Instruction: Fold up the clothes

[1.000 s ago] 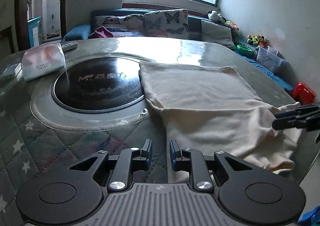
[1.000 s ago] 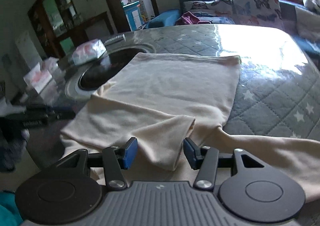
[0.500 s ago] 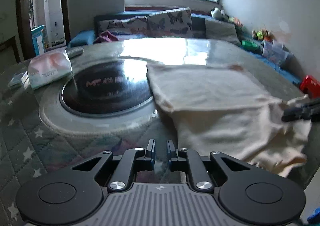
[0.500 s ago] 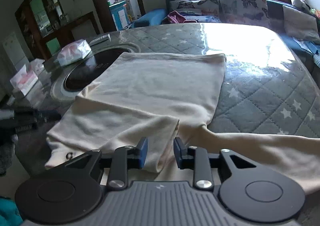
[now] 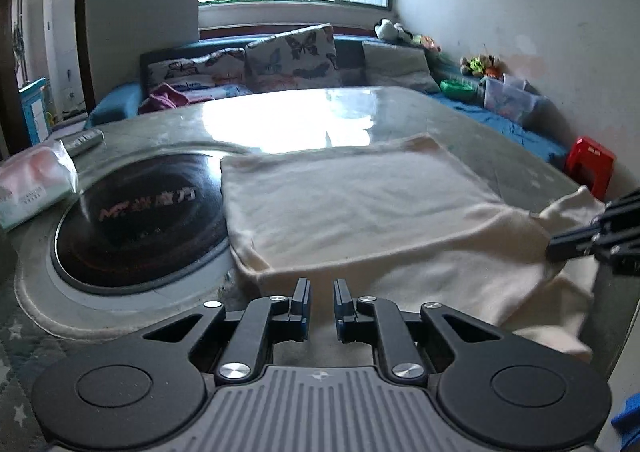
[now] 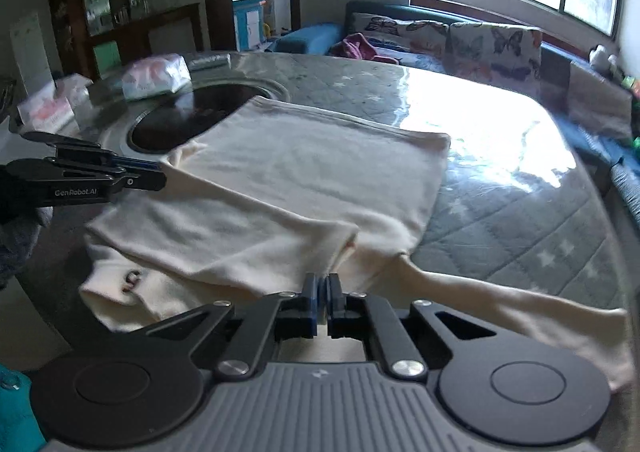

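A cream long-sleeved garment point(image 5: 360, 204) lies flat on the quilted table, its body folded into a rectangle point(image 6: 300, 172). My right gripper point(image 6: 323, 290) is shut on the near fold of a sleeve at the garment's near edge. It enters the left wrist view from the right edge point(image 5: 554, 246), where the cloth bulges up around it. One sleeve point(image 6: 500, 304) trails off to the right. My left gripper point(image 5: 321, 298) hovers just before the garment's near left corner, its jaws a narrow gap apart with nothing gripped. In the right wrist view that left gripper point(image 6: 160, 180) sits at the cloth's left edge.
A round black hob point(image 5: 140, 216) is set into the table left of the garment. A tissue pack point(image 5: 32, 184) and a remote point(image 5: 84, 140) lie beyond it. A red stool point(image 5: 590, 168) stands past the table's right edge, and a sofa with cushions point(image 5: 280, 60) behind.
My right gripper closed from wide open onto the sleeve fold. My left gripper narrowed its jaws and moved toward the garment's left corner. Both cameras dropped lower.
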